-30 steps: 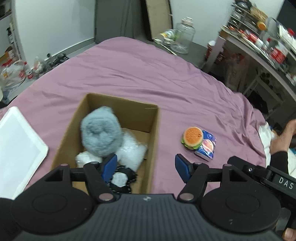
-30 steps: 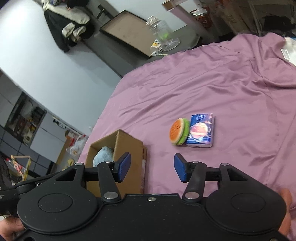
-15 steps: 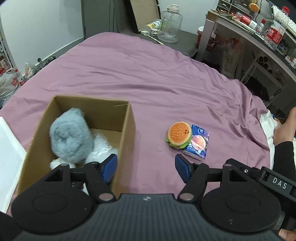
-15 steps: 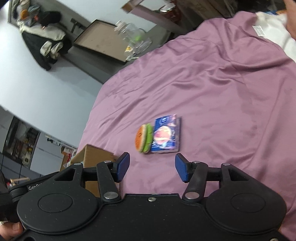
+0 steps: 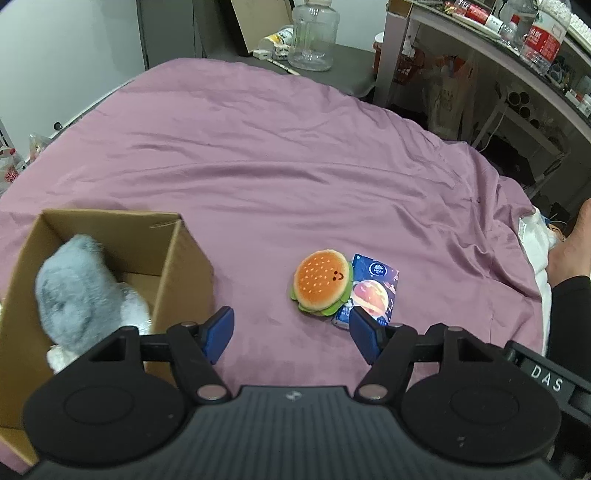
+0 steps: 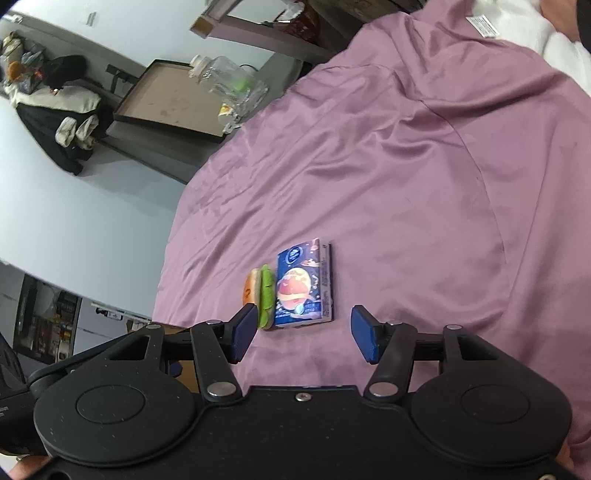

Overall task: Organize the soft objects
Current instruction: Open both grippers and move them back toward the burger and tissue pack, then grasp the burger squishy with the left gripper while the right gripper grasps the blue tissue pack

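Purple sheet (image 5: 295, 155) covers the bed and carries all the work items. Cardboard box (image 5: 184, 266) sits at 9 o'clock in the left wrist view, open top, with a grey plush (image 5: 74, 291) leaning against its near-left wall over something white that is mostly hidden.

Burger plush (image 5: 320, 282) lies on the sheet near centre, bun face up, touching the blue tissue pack (image 5: 373, 291) at its 3 o'clock side. Tissue pack lies flat; its near end is partly hidden behind the right finger of the left gripper (image 5: 291, 334).

Left gripper: jaws wide, nothing between them, blue pads (image 5: 218, 330) bare. Hovers between box and burger plush, with box at its 9 o'clock.

Right gripper (image 6: 303, 334): jaws wide, holding nothing. In its view the tissue pack (image 6: 304, 284) lies just beyond the fingertips, at 12 o'clock, with the burger plush (image 6: 260, 295) seen edge-on at the pack's 9 o'clock, close to the left pad.

Clear plastic jug (image 5: 314, 35) stands on the floor past the bed at 12 o'clock. Cluttered shelf (image 5: 517, 40) at 2 o'clock.
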Tool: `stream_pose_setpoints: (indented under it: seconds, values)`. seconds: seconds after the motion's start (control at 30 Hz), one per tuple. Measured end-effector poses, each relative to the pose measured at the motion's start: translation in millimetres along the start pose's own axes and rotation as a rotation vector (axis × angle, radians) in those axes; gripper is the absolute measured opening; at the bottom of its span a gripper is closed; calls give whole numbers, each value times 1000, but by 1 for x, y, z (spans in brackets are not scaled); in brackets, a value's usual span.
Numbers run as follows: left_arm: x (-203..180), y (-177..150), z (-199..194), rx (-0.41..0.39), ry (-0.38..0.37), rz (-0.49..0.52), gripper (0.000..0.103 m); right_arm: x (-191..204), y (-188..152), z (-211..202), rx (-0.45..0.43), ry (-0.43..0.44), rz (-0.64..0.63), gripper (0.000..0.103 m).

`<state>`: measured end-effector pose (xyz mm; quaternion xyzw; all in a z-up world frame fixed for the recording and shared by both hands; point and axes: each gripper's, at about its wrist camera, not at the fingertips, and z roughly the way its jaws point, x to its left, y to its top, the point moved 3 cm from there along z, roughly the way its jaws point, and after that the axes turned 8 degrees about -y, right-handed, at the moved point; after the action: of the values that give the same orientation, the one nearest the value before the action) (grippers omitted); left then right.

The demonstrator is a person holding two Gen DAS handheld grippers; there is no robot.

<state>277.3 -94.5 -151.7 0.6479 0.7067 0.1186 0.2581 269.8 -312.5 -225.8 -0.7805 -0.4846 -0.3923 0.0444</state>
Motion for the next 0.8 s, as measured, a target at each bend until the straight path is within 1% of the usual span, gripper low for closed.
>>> stream_pose_setpoints:
  seconds: [0.17,0.5,0.6,0.8]
  values:
    - [1,2,22,32,-13,-20,67,-8,-3,14,17,-5,62,56]
    - [4,7,66,86,-30,-55,67,-17,-7,28,34,-28,96,56]
    - [5,5,76,101,-46,-62,67,-18,-7,31,37,-33,103,56]
    - [5,11,84,81,-64,-66,67,-14,-7,39,35,-6,115,56]
